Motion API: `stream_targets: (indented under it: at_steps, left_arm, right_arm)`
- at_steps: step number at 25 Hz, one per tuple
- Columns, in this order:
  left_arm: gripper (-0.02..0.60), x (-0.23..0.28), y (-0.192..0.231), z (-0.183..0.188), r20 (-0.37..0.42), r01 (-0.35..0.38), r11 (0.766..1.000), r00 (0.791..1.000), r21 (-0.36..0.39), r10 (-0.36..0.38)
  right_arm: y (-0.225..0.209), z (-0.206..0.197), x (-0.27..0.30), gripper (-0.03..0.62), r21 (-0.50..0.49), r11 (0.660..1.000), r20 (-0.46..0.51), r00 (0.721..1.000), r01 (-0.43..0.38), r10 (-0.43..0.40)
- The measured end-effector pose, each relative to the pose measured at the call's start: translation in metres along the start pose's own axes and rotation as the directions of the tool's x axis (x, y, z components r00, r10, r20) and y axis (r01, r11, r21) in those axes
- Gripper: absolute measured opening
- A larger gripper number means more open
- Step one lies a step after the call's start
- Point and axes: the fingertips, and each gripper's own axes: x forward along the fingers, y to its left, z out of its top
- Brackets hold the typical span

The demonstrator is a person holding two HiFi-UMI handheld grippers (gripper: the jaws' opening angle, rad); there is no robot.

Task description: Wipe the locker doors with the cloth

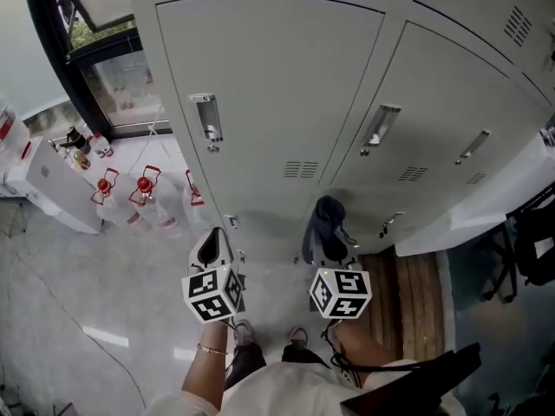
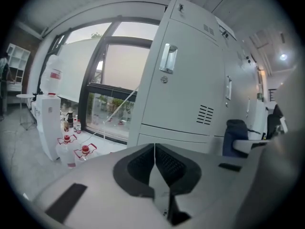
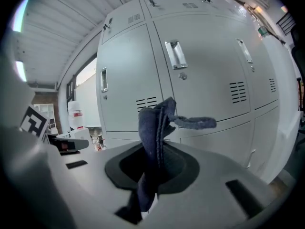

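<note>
Grey metal locker doors (image 1: 277, 85) with recessed handles (image 1: 207, 120) and vent slots fill the upper head view. My right gripper (image 1: 328, 243) is shut on a dark blue cloth (image 1: 323, 224) that sticks up in folds between its jaws, a short way in front of a door; the cloth (image 3: 155, 128) hangs bunched in the right gripper view, with a flap pointing right. My left gripper (image 1: 211, 247) is shut with nothing in it, its pads pressed together (image 2: 154, 163), held beside the right one and facing a locker door (image 2: 186, 80).
Several clear jugs with red caps (image 1: 143, 189) stand on the white floor at the left, by a window. A white dispenser cabinet (image 1: 52, 185) stands further left. A white table edge (image 1: 486, 206) and wooden floor strip (image 1: 416, 293) lie at the right.
</note>
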Motion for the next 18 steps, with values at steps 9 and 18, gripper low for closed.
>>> stream_targets:
  at_steps: [9,18]
  left_arm:
    - [0.011,-0.011,0.053,-0.008,0.012,-0.033,0.999,0.999,0.023,0.032]
    - [0.011,0.017,0.092,-0.044,0.002,0.005,0.999,1.000,0.045,-0.005]
  right_arm:
    - [0.081,-0.014,0.036,0.043,-0.081,0.975,0.009,0.978,-0.207,0.208]
    - [0.138,-0.053,0.084,0.043,-0.129,0.953,0.021,0.961,-0.272,0.277]
